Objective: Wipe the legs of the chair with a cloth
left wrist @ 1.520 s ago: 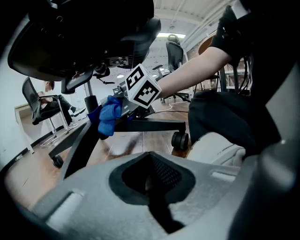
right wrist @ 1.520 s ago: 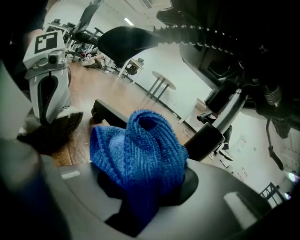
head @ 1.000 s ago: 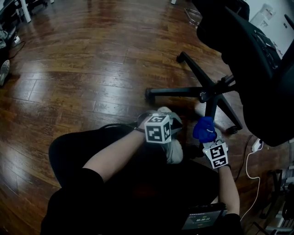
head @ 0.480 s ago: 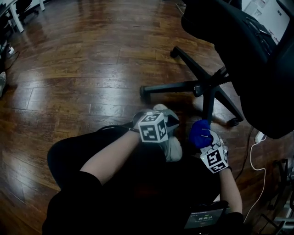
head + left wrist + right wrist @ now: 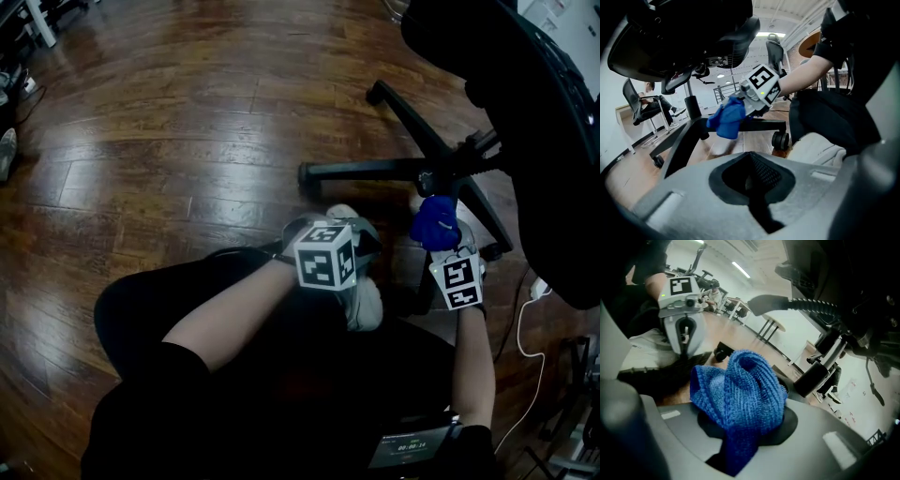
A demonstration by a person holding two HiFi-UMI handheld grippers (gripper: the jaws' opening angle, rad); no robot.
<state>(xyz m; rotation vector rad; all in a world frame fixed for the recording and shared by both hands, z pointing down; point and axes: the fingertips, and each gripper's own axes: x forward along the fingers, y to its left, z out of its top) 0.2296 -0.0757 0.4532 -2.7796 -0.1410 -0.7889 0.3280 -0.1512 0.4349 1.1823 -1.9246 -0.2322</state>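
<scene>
- Two matte grey plastic grippers, each topped with a cube of black-and-white square markers.
- Left gripper (image 5: 751,182): clenched on nothing, jaws meeting around a dark, mesh-textured hollow. Hangs over a pale grey shoe (image 5: 366,302), beside the right gripper.
- Right gripper (image 5: 442,247): grasping a blue cloth (image 5: 740,394). Knitted, ribbed weave, bunched into a rounded wad that bulges past the jaw tips, with a tail pinched down between the jaws.
- Cloth sits just ahead of the right gripper's tips, at the chair leg (image 5: 424,281) nearest that gripper, close under the hub. Cannot tell whether it actually touches.
- Black chair (image 5: 525,103): smooth, tapered legs fanning out like a star from a central column (image 5: 450,173). Broad dark seat looming above and ahead of the right gripper.
- Glossy brown wooden plank floor (image 5: 187,141) beneath both grippers, streaked with light.
</scene>
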